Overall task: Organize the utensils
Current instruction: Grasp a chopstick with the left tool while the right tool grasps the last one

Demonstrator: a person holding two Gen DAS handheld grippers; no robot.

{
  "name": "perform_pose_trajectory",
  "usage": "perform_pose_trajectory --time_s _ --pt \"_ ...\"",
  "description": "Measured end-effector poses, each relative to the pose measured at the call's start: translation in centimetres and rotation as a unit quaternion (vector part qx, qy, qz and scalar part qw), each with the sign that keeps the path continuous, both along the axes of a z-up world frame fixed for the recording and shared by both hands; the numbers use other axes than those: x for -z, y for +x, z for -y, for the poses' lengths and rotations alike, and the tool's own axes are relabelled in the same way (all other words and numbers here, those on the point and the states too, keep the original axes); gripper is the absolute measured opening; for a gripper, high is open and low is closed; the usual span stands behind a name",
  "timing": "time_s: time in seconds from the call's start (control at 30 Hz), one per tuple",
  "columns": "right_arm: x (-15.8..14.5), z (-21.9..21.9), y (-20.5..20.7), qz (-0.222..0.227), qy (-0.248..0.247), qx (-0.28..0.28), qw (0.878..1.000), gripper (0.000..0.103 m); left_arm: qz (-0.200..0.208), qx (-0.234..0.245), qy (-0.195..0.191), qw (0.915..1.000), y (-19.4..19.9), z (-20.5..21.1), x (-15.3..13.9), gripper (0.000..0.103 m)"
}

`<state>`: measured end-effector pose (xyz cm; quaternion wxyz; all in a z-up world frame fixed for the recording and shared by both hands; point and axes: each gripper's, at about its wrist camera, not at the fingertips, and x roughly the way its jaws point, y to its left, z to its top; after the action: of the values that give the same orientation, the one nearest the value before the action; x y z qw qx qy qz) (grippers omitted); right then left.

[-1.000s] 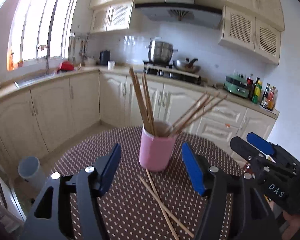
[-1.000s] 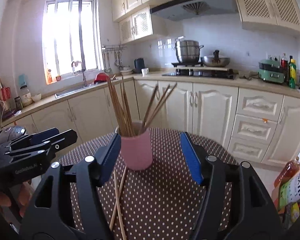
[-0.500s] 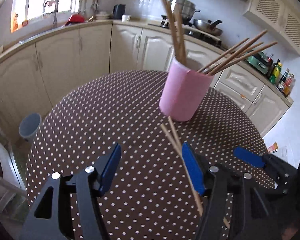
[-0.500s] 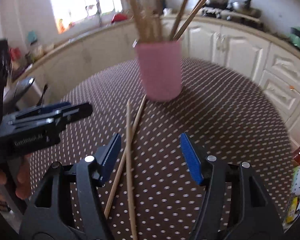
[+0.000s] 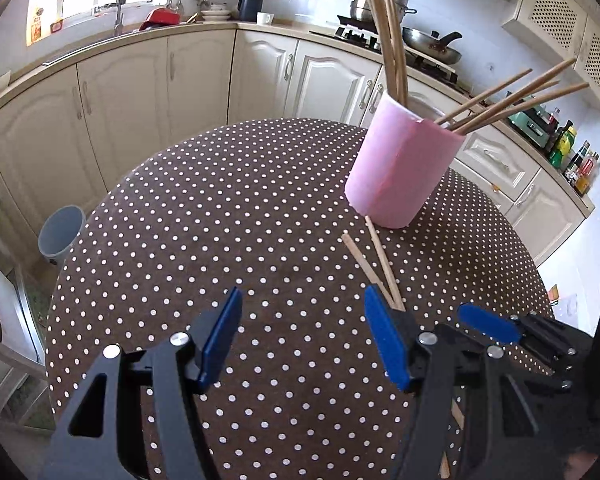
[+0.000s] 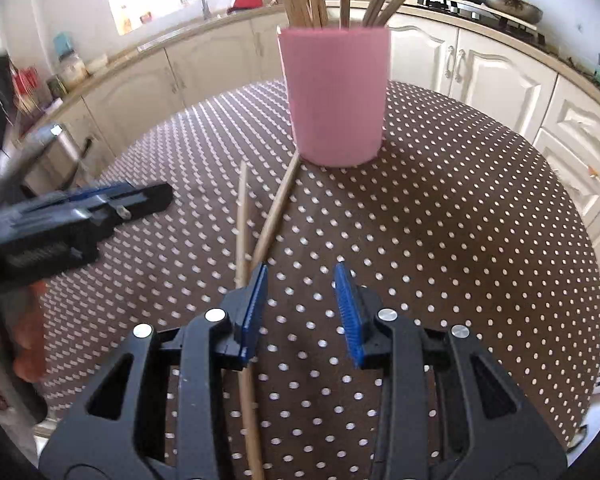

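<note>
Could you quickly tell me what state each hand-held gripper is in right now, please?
Left hand-held gripper: open, holding nothing.
Right hand-held gripper: open but just been closing, nothing between its pads; the loose chopsticks lie beside it.

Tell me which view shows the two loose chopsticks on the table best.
The right wrist view: the loose chopsticks lie mostly exposed, crossing before the pink holder. In the left wrist view, the left hand-held gripper covers their near ends.

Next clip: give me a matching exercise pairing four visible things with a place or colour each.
Things:
1. holder
2. loose chopsticks
3. tablecloth
4. bin

Descriptions:
A. brown with white dots
B. on the floor beside the table
C. pink, upright, with chopsticks standing in it
D. lying flat on the table

Pairs: 1-C, 2-D, 3-A, 4-B
</note>
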<state>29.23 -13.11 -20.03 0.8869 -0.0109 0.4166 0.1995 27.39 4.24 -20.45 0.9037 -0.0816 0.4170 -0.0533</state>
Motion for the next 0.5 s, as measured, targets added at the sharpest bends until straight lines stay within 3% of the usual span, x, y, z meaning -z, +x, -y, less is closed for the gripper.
perform_pose_trajectory --time_s 0.13,0.5 --pt "0.1 -1.1 -0.2 -0.008 -0.014 -0.033 0.999 0.035 -0.002 -0.002 0.001 1.0 0.6 0.0 0.2 0.063" --pt "1.2 -1.2 2.4 -0.023 -0.037 0.001 0.999 0.035 -0.016 0.008 -0.001 0.9998 1.5 1.2 1.0 0.063"
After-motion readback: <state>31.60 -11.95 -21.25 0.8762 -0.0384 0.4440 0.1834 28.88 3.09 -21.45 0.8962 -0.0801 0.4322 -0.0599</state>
